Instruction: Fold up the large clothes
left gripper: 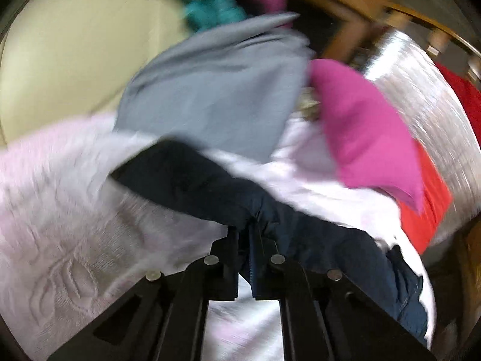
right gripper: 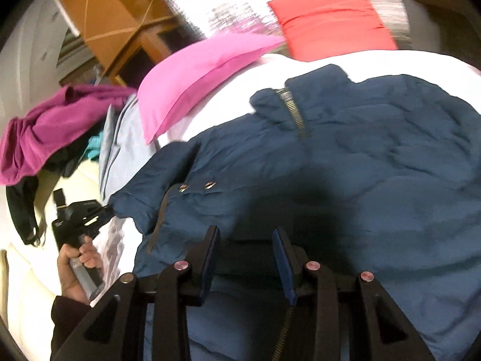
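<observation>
Left tool [left gripper: 245, 240] pinches the navy jacket's [right gripper: 330, 165] sleeve end, likely to fold it inward; right tool [right gripper: 245, 258] hovers part-open, empty.

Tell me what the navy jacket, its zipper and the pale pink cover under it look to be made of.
Navy jacket: likely a smooth synthetic shell, matte with a faint sheen, puffy and wrinkled as if padded.
Zipper: seemingly metal, with dull brassy teeth.
Pale pink cover: soft woven or terry-like cloth, matte, with a raised leaf pattern; blur leaves the weave unclear.
</observation>
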Tool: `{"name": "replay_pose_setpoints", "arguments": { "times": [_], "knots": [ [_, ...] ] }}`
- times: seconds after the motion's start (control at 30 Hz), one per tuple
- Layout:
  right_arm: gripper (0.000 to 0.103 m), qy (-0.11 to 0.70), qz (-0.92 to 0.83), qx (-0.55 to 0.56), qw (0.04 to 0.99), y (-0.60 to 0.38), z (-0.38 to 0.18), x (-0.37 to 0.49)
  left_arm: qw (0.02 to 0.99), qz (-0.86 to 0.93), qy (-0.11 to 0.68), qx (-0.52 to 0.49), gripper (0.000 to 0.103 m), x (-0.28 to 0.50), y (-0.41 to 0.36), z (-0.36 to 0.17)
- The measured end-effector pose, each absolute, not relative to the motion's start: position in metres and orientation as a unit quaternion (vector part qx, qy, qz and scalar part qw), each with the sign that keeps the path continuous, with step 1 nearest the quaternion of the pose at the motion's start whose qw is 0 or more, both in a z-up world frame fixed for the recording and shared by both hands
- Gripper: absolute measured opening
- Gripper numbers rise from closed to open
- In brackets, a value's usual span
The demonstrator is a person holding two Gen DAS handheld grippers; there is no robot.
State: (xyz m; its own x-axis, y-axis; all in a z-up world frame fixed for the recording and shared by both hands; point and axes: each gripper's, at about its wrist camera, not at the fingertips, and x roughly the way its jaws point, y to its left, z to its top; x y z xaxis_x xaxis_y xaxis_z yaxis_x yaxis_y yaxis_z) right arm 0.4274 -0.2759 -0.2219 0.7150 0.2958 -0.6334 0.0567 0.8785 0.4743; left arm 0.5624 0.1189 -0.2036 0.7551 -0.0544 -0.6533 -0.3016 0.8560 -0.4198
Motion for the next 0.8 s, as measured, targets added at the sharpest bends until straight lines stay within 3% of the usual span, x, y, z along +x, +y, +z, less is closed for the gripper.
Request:
{"name": "replay_pose_setpoints", "arguments": {
  "times": [0.3,0.5,0.6,0.67,0.73,0.8],
  "knots": [
    [0.040,0.319,0.003,0.298,0.900,-0.352,-0.200,0.356,0.953,-0.098,0.268,-0.100,0.005,0.500,-0.037,-0.110],
    [0.040,0.301,-0.030,0.337,0.892,-0.393,-0.199,0.307,0.933,-0.201,0.299,0.005,0.005,0.465,-0.152,-0.125],
    [0.041,0.303,-0.040,0.345,0.888,-0.404,-0.199,0.290,0.890,-0.243,0.383,0.042,0.012,0.464,-0.192,-0.162],
    [0.050,0.305,-0.044,0.348,0.885,-0.406,-0.199,0.282,0.855,-0.252,0.451,0.046,0.023,0.466,-0.202,-0.187],
    [0.059,0.303,-0.045,0.351,0.885,-0.407,-0.198,0.274,0.844,-0.237,0.479,0.044,0.039,0.458,-0.197,-0.196],
    [0.060,0.304,-0.044,0.348,0.886,-0.407,-0.198,0.270,0.843,-0.250,0.475,0.029,0.044,0.446,-0.180,-0.189]
  ]
}}
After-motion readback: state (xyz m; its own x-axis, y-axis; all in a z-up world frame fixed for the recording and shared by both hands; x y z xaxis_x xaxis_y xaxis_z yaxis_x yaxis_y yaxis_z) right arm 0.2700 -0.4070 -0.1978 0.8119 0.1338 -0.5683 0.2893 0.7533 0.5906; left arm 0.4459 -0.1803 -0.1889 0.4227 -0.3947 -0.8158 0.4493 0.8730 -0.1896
